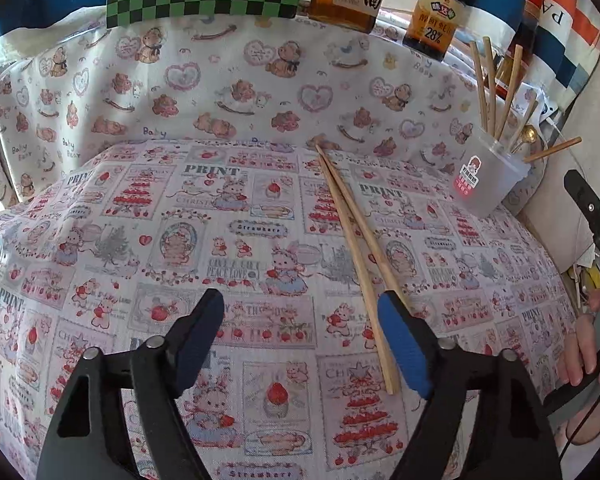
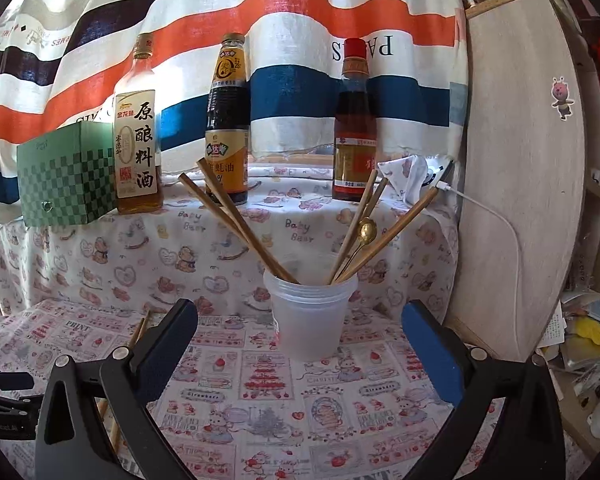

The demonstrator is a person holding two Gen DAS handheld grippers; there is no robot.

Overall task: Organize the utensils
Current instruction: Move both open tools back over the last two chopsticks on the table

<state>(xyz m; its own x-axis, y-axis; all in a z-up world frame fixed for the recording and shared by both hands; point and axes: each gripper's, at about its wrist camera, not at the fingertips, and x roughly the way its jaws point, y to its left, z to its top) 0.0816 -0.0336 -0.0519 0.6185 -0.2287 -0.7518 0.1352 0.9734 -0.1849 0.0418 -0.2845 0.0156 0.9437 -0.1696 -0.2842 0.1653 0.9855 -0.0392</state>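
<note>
Wooden chopsticks [image 1: 354, 248] on cloth, plastic cup [image 2: 310, 316] before bottles [image 2: 227, 120]

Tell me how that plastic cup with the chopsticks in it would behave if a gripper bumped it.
The plastic cup looks thin and translucent, so probably light. The chopsticks and gold spoon lean out well above its rim, so it seems top-heavy and apt to tip. It may slide on the tablecloth.

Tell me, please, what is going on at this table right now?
A person is tidying utensils with two handheld tongs. The left tongs hang open over a pair of wooden chopsticks lying on the printed tablecloth. The right tongs are open and empty, facing the translucent plastic cup that already holds several chopsticks and a gold spoon.
</note>
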